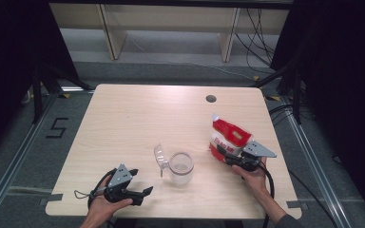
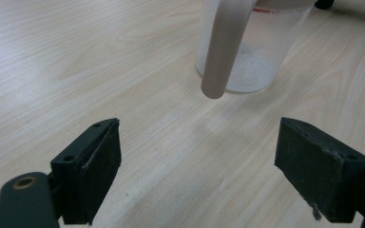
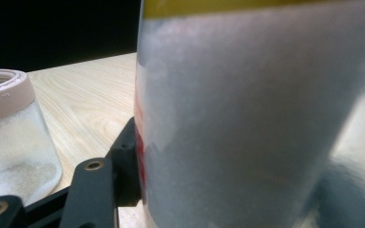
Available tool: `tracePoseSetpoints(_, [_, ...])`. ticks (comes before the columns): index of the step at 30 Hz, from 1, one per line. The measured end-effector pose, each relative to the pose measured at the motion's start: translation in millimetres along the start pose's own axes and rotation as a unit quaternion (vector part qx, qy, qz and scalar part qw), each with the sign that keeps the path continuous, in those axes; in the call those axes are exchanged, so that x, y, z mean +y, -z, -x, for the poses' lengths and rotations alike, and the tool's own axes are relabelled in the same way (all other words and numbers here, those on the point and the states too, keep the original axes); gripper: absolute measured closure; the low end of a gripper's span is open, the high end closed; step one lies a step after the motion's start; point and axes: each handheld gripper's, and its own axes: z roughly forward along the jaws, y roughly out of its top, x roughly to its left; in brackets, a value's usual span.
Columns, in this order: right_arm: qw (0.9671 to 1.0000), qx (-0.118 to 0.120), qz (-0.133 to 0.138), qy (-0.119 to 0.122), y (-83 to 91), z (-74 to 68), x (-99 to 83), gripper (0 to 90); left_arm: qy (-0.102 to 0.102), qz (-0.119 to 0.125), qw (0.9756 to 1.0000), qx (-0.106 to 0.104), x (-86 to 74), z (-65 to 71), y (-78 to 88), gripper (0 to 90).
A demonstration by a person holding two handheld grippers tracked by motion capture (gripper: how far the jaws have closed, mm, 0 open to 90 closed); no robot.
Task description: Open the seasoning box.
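Right tool (image 1: 228,156) grips pouch (image 3: 261,123), whose bulk hides one jaw.

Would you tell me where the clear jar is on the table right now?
In the high view the clear jar stands near the table's front edge, about midway between the left gripper and the red-and-white pouch, its open lid hanging on its left.

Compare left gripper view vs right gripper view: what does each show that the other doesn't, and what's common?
Left gripper view alone: the left gripper with its black jaws spread wide over bare table, nothing between them, and the container's hinged lid hanging down in front.

Right gripper view alone: the red and white bag close up against a black jaw, with white granules showing through its side.

Both: the clear container with a little white powder at its bottom, and the wooden tabletop.
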Motion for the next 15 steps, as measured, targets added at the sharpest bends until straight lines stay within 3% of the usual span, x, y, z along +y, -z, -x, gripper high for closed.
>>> tracePoseSetpoints(3, [1.0000,-0.007,-0.002,-0.002,0.5,-0.6,0.6,44.0,0.003,0.003,1.0000,0.000,0.0,0.5,-0.1,15.1])
tracePoseSetpoints(4, [0.9998,-0.008,0.003,0.016,-0.6,1.1,1.2,44.5,0.003,0.003,1.0000,0.000,0.0,0.6,-0.1,15.2])
tracePoseSetpoints(5, [0.9998,-0.008,0.002,0.016,-0.3,0.6,1.4,44.7,-0.007,-0.001,1.0000,0.001,0.4,-0.4,0.8,15.2])
tracePoseSetpoints(6, [1.0000,-0.009,0.000,0.002,0.0,-2.1,1.3,45.0,-0.006,-0.001,1.0000,0.001,0.4,-0.3,0.8,15.2])
tracePoseSetpoints(8, [0.9998,-0.013,-0.013,-0.001,2.1,-3.5,2.7,45.3,-0.007,-0.001,1.0000,0.001,0.4,-0.3,0.9,15.2])
tracePoseSetpoints(9, [0.9998,-0.007,-0.011,0.015,1.1,-1.6,3.6,45.5,-0.007,-0.001,1.0000,0.001,0.4,-0.2,0.9,15.2])
tracePoseSetpoints(10, [0.9999,-0.014,0.003,0.002,0.8,-4.3,3.4,45.6,-0.007,0.000,1.0000,0.001,0.5,-0.1,1.0,15.2])
tracePoseSetpoints(13, [0.9998,-0.011,-0.013,-0.010,3.7,-7.3,4.9,46.1,-0.008,-0.001,1.0000,0.001,0.6,-0.1,1.1,15.2])
tracePoseSetpoints(14, [0.9999,-0.007,-0.005,0.007,2.4,-5.7,5.2,46.3,-0.007,0.000,1.0000,0.001,0.5,-0.1,1.1,15.2])
tracePoseSetpoints(15, [0.9999,-0.011,-0.009,0.003,3.3,-7.6,5.9,46.4,-0.010,-0.002,0.9999,0.002,0.6,-0.8,1.3,15.2])
